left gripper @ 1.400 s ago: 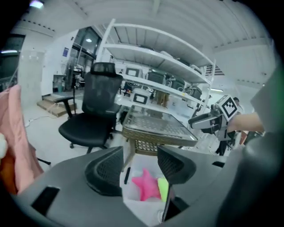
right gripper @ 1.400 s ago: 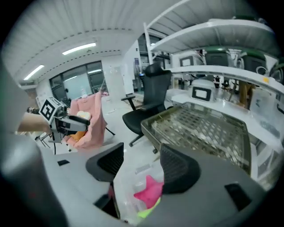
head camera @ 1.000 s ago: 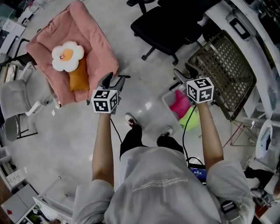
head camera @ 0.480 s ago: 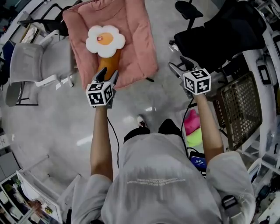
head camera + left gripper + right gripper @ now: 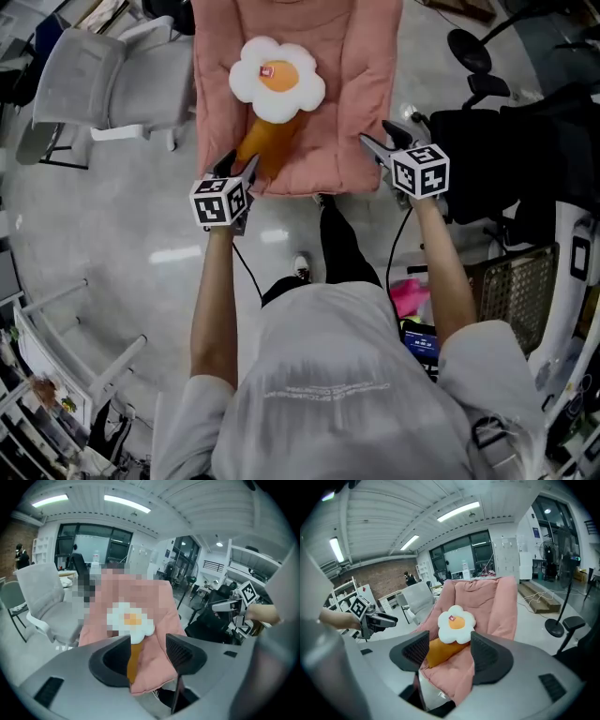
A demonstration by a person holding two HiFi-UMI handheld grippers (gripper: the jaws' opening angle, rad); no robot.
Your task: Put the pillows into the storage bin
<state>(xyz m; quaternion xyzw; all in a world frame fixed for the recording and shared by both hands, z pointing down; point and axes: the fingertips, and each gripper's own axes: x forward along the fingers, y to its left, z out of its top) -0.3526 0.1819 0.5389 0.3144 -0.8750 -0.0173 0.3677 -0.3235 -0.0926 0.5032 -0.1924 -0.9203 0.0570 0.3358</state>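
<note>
A white flower-shaped pillow (image 5: pixel 277 79) with a yellow centre lies on a pink cushioned chair (image 5: pixel 356 56). Its lower edge overlaps an orange pillow (image 5: pixel 265 145). My left gripper (image 5: pixel 234 166) hangs open at the chair's front edge, just short of the orange pillow (image 5: pixel 134 660). My right gripper (image 5: pixel 380 141) stands open at the seat's front right corner, with nothing between its fingers. In the right gripper view both the flower pillow (image 5: pixel 456 623) and the orange pillow (image 5: pixel 440 651) lie ahead of the jaws. A bin holding something pink (image 5: pixel 405 295) shows behind my right arm, mostly hidden.
A grey chair (image 5: pixel 103 84) stands left of the pink one. A black office chair (image 5: pixel 525 141) is at the right, with a wire basket (image 5: pixel 511 295) and a white desk edge (image 5: pixel 567 281) beyond it. My legs stand close under the pink seat.
Both grippers have swung from the floor near the bin over to the front of the pink chair. The pillows now lie just ahead of the jaws, and both pairs of jaws have stayed apart.
</note>
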